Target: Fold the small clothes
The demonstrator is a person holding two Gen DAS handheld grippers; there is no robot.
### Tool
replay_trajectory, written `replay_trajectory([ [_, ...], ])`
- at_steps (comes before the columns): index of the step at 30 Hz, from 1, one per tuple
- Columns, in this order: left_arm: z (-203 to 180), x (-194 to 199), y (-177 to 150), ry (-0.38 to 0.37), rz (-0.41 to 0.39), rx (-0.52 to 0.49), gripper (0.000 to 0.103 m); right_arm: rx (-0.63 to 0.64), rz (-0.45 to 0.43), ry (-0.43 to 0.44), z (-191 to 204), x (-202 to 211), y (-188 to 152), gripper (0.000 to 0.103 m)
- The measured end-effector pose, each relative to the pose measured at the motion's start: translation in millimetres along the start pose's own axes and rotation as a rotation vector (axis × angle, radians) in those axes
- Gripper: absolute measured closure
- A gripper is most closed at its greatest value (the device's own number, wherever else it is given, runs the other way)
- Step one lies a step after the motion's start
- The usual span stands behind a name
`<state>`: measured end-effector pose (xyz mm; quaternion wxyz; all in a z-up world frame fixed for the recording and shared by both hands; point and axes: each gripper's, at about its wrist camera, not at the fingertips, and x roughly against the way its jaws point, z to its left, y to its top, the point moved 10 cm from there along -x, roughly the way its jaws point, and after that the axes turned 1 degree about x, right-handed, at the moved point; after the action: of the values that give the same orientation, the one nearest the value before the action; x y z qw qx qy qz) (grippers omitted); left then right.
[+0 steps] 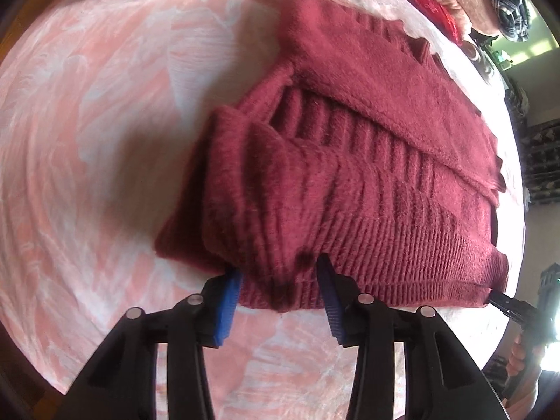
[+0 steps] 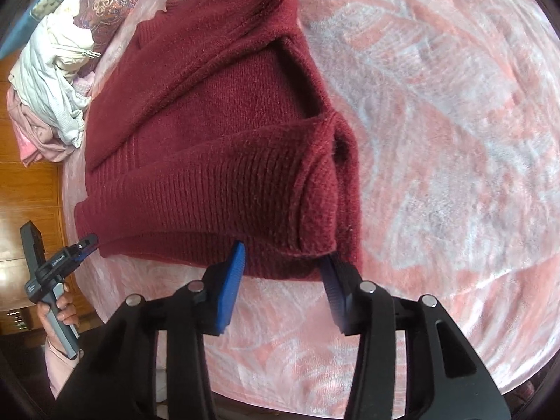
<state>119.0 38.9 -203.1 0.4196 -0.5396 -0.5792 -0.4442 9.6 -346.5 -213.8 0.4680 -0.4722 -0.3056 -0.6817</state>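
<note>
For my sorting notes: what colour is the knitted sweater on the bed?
Dark red, a plain maroon sweater with ribbed knit; the right wrist view shows it best.

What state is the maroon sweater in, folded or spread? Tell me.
Folded. The maroon sweater lies in a compact bundle on the pink blanket, sleeves laid across the body and layered edges stacked at the near hem.

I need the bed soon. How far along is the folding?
Done: the maroon sweater lies folded, sleeves tucked across it. In hand: nothing; left gripper and right gripper stand open at its near hem. Left: the crumpled clothes pile beyond.
</note>
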Motion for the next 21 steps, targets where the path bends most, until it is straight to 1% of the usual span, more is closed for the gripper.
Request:
replay_trajectory([
  [1,-2.9,-2.1,-0.6,0.0,0.003,-0.005,0.061,-0.002,0.003,-0.005,0.9,-1.0,0.3,0.07],
  [2,-4.8,-3.7,-1.4,0.005,0.005,-0.013,0.064,-0.001,0.006,0.004,2.6,-1.9,-0.5,0.086],
  [3,-7.3,-4.9,-2.4,0.006,0.003,-0.025,0.071,0.005,0.006,0.027,8.3,-3.3,-0.8,0.093],
  [4,-9.9,-5.9,-3.2,-0.003,0.006,-0.033,0.085,0.015,-0.004,0.025,10.1,-1.1,-0.5,0.093],
  [5,-12.3,-6.3,-3.6,-0.013,0.01,-0.032,0.094,0.029,-0.021,0.016,12.1,1.8,1.4,0.094],
  [8,-14.2,3.2,1.8,-0.051,-0.017,-0.009,0.097,0.037,-0.081,0.044,18.2,17.1,10.2,0.094],
  [11,-19.2,23.9,15.8,-0.112,-0.081,0.012,0.097,0.025,-0.155,0.091,25.1,36.3,27.0,0.094],
  [14,-23.7,43.7,35.9,-0.148,-0.152,0.027,0.097,0.008,-0.199,0.116,24.3,47.7,43.5,0.094],
  [17,-30.0,50.9,55.8,-0.158,-0.182,0.037,0.097,-0.013,-0.226,0.132,29.5,51.2,65.6,0.094],
  [21,-36.5,46.4,82.1,-0.135,-0.209,0.02,0.097,-0.029,-0.245,0.141,33.7,50.6,94.5,0.094],
])
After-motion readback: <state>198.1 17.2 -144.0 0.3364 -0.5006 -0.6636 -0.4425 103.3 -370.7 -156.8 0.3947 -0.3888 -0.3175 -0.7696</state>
